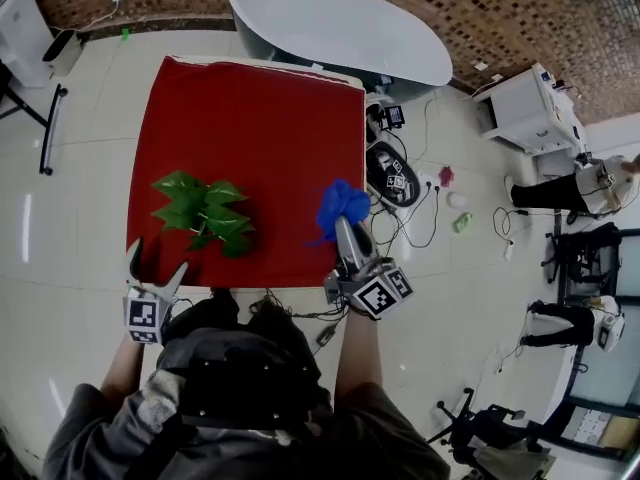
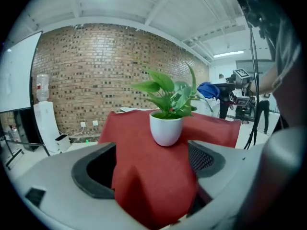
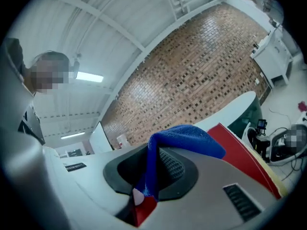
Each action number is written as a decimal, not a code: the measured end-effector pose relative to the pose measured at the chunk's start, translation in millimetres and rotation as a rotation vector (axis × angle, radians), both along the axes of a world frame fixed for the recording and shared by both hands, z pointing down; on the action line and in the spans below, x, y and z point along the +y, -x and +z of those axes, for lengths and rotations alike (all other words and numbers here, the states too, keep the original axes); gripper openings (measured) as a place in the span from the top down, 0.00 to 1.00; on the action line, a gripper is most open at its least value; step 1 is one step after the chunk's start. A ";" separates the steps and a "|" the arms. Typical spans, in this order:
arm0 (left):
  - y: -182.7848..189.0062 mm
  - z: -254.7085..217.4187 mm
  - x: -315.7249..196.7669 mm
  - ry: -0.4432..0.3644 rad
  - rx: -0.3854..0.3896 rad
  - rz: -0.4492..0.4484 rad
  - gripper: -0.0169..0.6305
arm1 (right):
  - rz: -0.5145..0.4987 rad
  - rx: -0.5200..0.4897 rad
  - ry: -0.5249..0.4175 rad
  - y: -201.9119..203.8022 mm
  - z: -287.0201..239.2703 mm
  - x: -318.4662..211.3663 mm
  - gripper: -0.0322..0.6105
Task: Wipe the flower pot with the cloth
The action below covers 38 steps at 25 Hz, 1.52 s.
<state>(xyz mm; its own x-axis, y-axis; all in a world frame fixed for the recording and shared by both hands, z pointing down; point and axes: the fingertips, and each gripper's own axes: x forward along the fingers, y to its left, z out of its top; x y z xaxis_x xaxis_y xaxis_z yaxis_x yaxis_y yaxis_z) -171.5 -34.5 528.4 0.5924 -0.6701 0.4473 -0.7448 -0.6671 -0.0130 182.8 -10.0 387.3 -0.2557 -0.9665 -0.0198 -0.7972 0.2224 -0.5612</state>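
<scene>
Pinching blue cloth [image 1: 342, 206] in right tongs [image 1: 345, 236]; left tongs [image 1: 157, 261] spread, empty, flower pot [image 2: 166, 128] ahead on desk [image 1: 250, 98]. Wiping not yet started; cloth apart from pot.

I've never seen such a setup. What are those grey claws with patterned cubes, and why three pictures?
There is no robot: a person holds a two-jaw gripper in each hand; the cubes belong to them. One picture looks down from a camera on the person's head, the other two from cameras riding on the grippers. On the red-covered table stands a leafy plant in a white flower pot. The left gripper is open and empty, facing the pot. The right gripper pinches a blue cloth by the table's right edge.
</scene>
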 end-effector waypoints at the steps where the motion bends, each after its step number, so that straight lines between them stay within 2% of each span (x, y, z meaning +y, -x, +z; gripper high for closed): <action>1: 10.5 -7.6 1.3 -0.019 0.004 -0.027 0.23 | -0.005 0.006 -0.028 0.1 -10.3 -1.6 0.87; 4: 27.7 -42.1 10.0 -0.080 0.038 -0.088 0.24 | -0.023 0.012 -0.106 1.8 -38.5 5.4 0.87; 9: 19.1 -124.4 60.6 -0.236 0.112 -0.109 0.29 | -0.025 0.001 -0.180 -1.3 -61.1 68.9 0.87; 11: 5.8 -149.8 84.4 -0.310 0.139 -0.143 0.51 | -0.029 0.000 -0.192 -10.9 -57.7 102.8 0.87; 13: -16.8 -170.5 112.7 -0.364 0.183 -0.178 0.60 | -0.031 0.010 -0.193 -26.9 -52.3 137.4 0.87; 15: -49.7 -183.8 139.3 -0.401 0.233 -0.169 0.77 | -0.013 0.005 -0.201 -49.5 -48.5 172.1 0.87; 16: -69.1 -186.3 150.8 -0.410 0.261 -0.147 0.77 | 0.003 0.000 -0.206 -62.1 -46.8 189.6 0.87; 18: -105.8 -185.5 174.9 -0.414 0.312 -0.104 0.77 | 0.021 0.018 -0.212 -81.1 -45.8 225.1 0.87; 21: -144.1 -176.2 211.4 -0.423 0.360 -0.075 0.78 | 0.005 0.105 -0.236 -91.6 -53.2 270.2 0.87; 23: -162.6 -170.4 227.8 -0.416 0.383 -0.066 0.90 | 0.001 0.152 -0.260 -95.7 -60.6 288.7 0.87; 25: -174.2 -176.2 241.1 -0.406 0.394 -0.053 0.92 | 0.002 0.175 -0.280 -95.3 -71.9 298.9 0.87; 31: -165.5 -205.4 267.9 -0.403 0.415 -0.041 0.94 | -0.038 0.217 -0.314 -70.0 -105.5 309.8 0.87; 35: -168.2 -203.8 265.9 -0.338 0.357 -0.002 0.94 | -0.047 0.287 -0.331 -45.2 -123.7 310.1 0.87; 38: -165.3 -232.8 269.0 -0.265 0.359 0.020 0.94 | -0.036 0.324 -0.346 -22.4 -155.4 312.6 0.87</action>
<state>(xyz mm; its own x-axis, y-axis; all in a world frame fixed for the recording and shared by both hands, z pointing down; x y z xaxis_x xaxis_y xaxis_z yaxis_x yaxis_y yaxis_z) -6.1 234.5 295.6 0.6930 -0.7205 0.0251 -0.7201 -0.6901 0.0716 205.1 302.5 231.9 -0.3348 -0.9077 -0.2530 -0.9074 0.3829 -0.1730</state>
